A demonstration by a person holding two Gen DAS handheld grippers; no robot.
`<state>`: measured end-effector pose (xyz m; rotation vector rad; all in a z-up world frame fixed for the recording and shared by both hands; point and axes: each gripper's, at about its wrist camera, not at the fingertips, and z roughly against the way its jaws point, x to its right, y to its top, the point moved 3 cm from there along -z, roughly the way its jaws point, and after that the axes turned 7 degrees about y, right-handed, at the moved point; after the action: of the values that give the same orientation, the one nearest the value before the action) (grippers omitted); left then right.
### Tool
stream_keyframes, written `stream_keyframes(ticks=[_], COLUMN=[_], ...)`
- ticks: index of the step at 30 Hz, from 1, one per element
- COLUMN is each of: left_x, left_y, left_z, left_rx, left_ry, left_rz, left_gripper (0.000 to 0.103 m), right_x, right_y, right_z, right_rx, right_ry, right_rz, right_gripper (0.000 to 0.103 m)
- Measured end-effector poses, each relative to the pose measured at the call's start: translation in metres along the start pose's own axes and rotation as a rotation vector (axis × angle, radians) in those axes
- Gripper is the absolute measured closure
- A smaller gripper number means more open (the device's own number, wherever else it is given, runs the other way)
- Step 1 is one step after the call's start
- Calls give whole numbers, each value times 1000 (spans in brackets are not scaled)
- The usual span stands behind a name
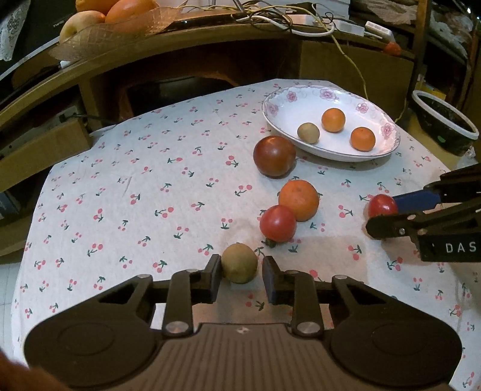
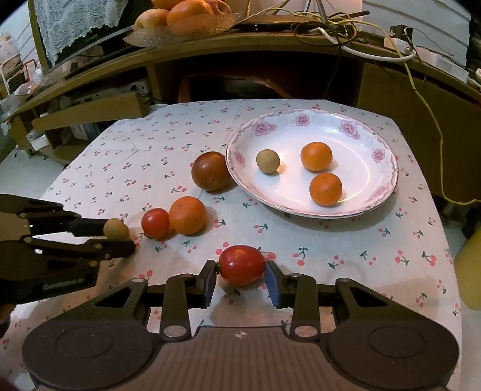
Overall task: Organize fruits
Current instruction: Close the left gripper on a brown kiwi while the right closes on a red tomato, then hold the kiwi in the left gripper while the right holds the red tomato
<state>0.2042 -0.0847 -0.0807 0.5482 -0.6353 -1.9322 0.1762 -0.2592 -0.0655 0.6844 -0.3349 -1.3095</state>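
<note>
The small tan fruit (image 1: pixel 240 263) sits on the cloth at the near edge, right between the fingers of my left gripper (image 1: pixel 240 278): one pad rests against its left side, the other shows a sliver of gap on the right, so I call these jaws nearly together around it but not yet clamped. Over to the right, my right gripper (image 2: pixel 240 278) has the oval red tomato (image 2: pixel 242 264) bridged pad to pad, both faces touching its ends, jaws closed on it; it still looks to be resting on the tablecloth (image 2: pixel 345 249). I hold both low and tilted down so the pads meet each fruit at its widest girth, where a round thing is least likely to squirt out. A little farther in lie a small red tomato (image 1: pixel 278 223) and an orange mandarin (image 1: pixel 298 200), touching each other, and beyond them a dark reddish-brown tomato (image 1: pixel 274 155) just beside the rim of the flowered plate (image 1: pixel 279 99). The plate stands at the far right and already carries a second tan fruit (image 1: pixel 308 132) and two small mandarins (image 1: pixel 333 119), well apart, which tells me that is where the loose pieces belong. I judge the work roughly half done: five remain on the cloth, two of them under my jaws. Behind the table, a glass bowl of larger fruit (image 2: pixel 186 18) sits on the wooden shelf, out of my business.
</note>
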Motion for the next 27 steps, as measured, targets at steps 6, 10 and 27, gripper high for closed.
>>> stream_keyframes(ticks=[6,10,27], left_x=[1,1,18], left_y=[1,0,-1], left_z=[-1,-1,14], left_rx=[-4,-6,41], left_ry=[10,12,-40], left_rz=[-2,1,-71], left_gripper=[67,66,71], right_x=[1,1,-3], right_y=[-4,-4,-5], right_z=[0,0,0], right_rx=[-4,-4,-13], right_ry=[-2,-2,-4], right_rz=[0,3,53], right_gripper=[67,66,68])
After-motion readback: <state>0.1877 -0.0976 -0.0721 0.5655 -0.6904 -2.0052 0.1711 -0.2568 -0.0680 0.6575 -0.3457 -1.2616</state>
